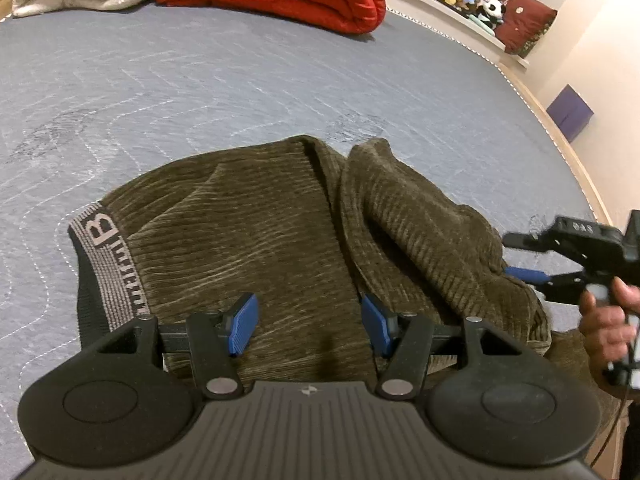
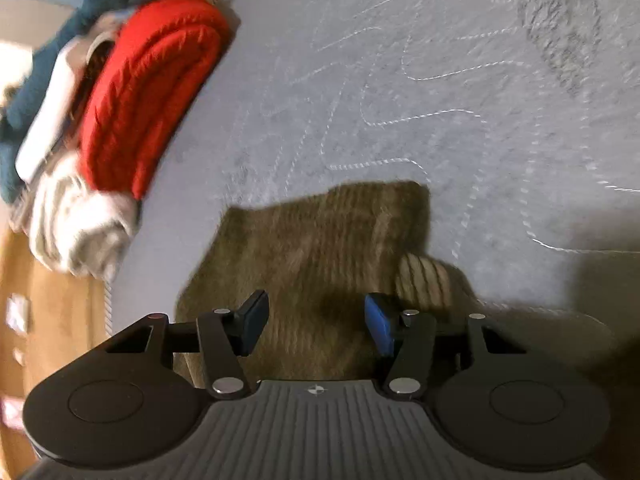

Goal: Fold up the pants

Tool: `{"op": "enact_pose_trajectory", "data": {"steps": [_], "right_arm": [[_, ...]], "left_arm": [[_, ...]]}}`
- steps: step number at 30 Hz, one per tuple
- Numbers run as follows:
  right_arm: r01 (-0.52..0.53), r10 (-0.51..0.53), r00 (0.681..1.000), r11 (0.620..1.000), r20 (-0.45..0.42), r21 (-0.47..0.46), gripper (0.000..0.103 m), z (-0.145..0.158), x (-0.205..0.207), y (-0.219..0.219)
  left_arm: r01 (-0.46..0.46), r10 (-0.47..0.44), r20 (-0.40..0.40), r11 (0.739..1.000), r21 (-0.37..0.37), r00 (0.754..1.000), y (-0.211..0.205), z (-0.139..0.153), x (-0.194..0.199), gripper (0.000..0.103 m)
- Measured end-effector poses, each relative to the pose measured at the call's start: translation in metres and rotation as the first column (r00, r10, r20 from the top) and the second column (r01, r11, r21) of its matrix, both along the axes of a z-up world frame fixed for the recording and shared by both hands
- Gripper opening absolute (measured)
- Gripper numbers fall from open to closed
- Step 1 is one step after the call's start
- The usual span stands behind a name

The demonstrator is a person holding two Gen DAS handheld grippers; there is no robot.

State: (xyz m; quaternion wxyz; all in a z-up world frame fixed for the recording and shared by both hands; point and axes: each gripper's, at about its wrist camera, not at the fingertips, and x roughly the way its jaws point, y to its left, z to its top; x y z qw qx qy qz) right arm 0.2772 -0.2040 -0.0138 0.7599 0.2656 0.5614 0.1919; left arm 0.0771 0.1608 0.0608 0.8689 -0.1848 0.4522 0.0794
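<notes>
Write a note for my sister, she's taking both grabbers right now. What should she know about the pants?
Left gripper: open, over the pants, holding nothing.
Right gripper: open, over the pants, holding nothing.
Pants: olive corduroy, on the grey bed cover, partly folded, waistband at the left, one rumpled flap on the right.
Left to do: smooth that flap and finish the fold.

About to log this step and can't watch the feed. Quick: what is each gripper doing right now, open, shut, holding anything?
Left gripper: open, jaws apart above the olive pants, gripping nothing.
Right gripper: open, jaws apart over the pants, nothing between them.
</notes>
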Motion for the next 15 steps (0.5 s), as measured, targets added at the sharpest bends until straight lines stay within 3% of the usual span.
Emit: {"op": "enact_pose_trajectory", "data": {"steps": [4, 11, 15], "right_arm": [[-0.079, 0.082, 0.996, 0.992, 0.029, -0.101, 0.061, 0.009, -0.015, -0.011], [-0.071, 0.073, 0.996, 0.996, -0.041, 0.054, 0.062, -0.025, 0.002, 0.004], [-0.020, 0.025, 0.997, 0.998, -0.068, 0.066, 0.062, -0.038, 0.011, 0.012]], "left_arm": [[-0.004, 0.004, -0.009, 1.000, -0.009, 1.000, -0.001, -0.003, 0.004, 0.063], [-0.002, 0.002, -0.025, 1.000, -0.010, 1.000, -0.009, -0.009, 0.013, 0.063], [-0.015, 0.014, -0.037, 1.000, -0.006, 0.999, -0.013, -0.013, 0.017, 0.063]]}}
